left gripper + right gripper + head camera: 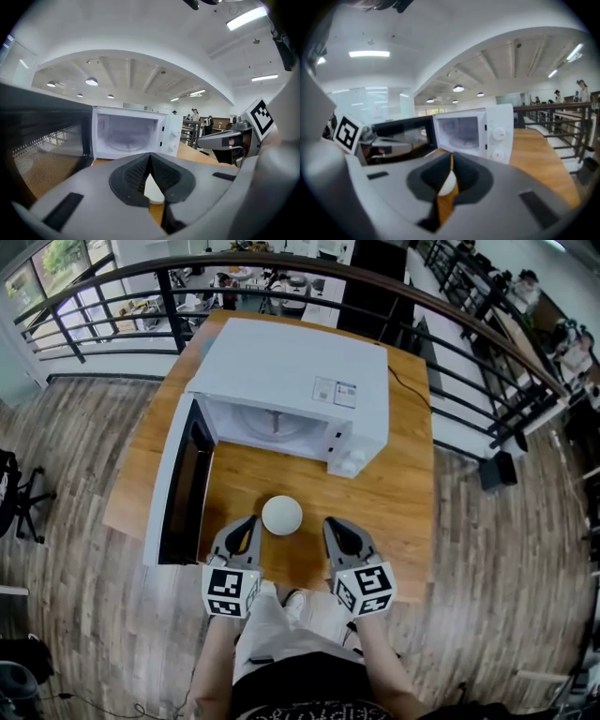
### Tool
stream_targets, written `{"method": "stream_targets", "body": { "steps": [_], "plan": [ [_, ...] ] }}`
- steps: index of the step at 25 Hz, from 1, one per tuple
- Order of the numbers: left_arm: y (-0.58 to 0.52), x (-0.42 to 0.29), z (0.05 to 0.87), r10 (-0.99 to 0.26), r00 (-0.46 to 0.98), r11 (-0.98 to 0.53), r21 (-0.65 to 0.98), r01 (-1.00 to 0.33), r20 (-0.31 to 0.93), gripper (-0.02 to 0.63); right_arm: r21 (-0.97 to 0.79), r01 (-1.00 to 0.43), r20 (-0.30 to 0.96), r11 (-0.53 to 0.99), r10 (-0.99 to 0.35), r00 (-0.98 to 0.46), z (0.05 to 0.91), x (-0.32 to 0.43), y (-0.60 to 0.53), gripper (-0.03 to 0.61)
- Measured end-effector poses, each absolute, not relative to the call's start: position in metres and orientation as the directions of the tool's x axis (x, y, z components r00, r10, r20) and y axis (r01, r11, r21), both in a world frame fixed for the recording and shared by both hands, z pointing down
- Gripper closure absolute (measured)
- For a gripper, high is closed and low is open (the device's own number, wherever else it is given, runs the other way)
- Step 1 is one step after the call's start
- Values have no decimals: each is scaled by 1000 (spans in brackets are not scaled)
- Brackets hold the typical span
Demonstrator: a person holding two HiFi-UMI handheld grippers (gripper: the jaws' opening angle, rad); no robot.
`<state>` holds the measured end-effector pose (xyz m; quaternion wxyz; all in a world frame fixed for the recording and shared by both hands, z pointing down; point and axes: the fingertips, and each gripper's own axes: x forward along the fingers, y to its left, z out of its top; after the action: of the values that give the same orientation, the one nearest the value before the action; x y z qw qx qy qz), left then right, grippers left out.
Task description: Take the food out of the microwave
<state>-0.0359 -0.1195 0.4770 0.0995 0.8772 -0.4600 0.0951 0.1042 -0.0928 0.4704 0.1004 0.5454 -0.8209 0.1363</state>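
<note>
- Table (403,493) — bare wood lies right of the microwave (291,371) and in front of it; the near edge runs just under the grippers.
- The door (183,486) stands swung out on the left, walling that side almost to the near edge.
- One food (281,515), white and round, sits on the table before the open cavity, between the grippers, touching neither.
- Two grippers: left gripper (246,524) and right gripper (336,526), both with fingers closed on nothing.
- One microwave, one door.

Office mezzanine, black railing (281,261), cluttered desks (239,279) below, wooden table (403,493) with microwave (281,371), strip lights (246,18)
</note>
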Motion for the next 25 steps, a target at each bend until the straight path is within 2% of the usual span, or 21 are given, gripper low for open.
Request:
{"method": "stream_targets", "body": {
  "steps": [7, 13, 25],
  "plan": [
    [-110, -19, 411, -790, 593, -593, 51, -804, 158, 583, -111, -936, 244, 334, -904, -352, 405, 140, -71, 541],
    [-104, -4, 357, -778, 623, -622, 45, -782, 81, 583, -32, -946, 206, 322, -924, -322, 350, 176, -48, 543],
    [-40, 11, 295, -762, 647, -647, 68, -759, -31, 583, -58, -971, 189, 233, -952, -240, 324, 217, 27, 541]
  ]
}}
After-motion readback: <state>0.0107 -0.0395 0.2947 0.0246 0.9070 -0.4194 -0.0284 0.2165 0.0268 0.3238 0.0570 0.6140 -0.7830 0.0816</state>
